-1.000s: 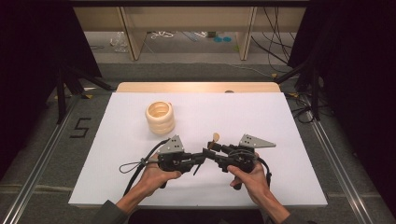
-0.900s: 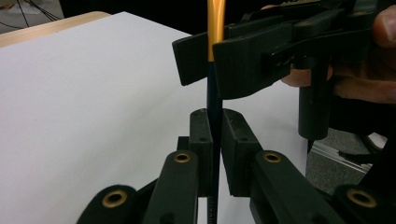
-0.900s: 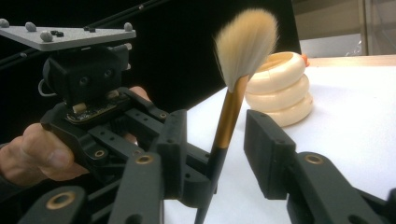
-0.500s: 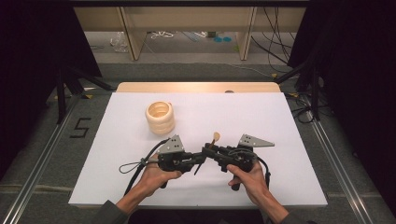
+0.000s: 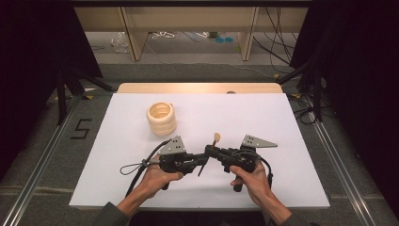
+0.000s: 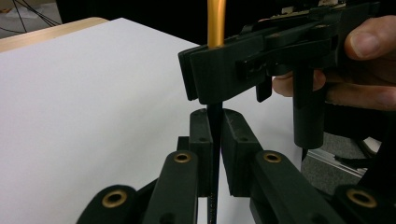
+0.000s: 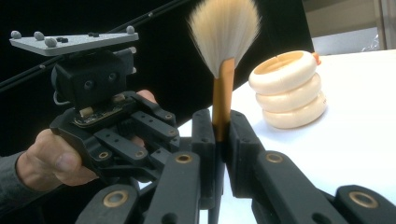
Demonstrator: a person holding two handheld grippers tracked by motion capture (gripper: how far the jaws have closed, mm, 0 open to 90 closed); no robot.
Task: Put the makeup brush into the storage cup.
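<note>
Your right gripper point(image 5: 211, 151) has just been closing its jaws, and they now clamp the brush point(image 7: 223, 60) at its gold ferrule; in the high view the change looks slight.

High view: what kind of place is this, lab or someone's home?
Most likely a lab recording station, not a home. A white-topped table stands between black curtains, metal rails run along the floor beside it, and loose cables lie behind.

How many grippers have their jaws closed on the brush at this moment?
2. The left gripper clamps the brush on its black lower handle; the right gripper clamps the gold section just above, below the bristles, over the white table.
</note>
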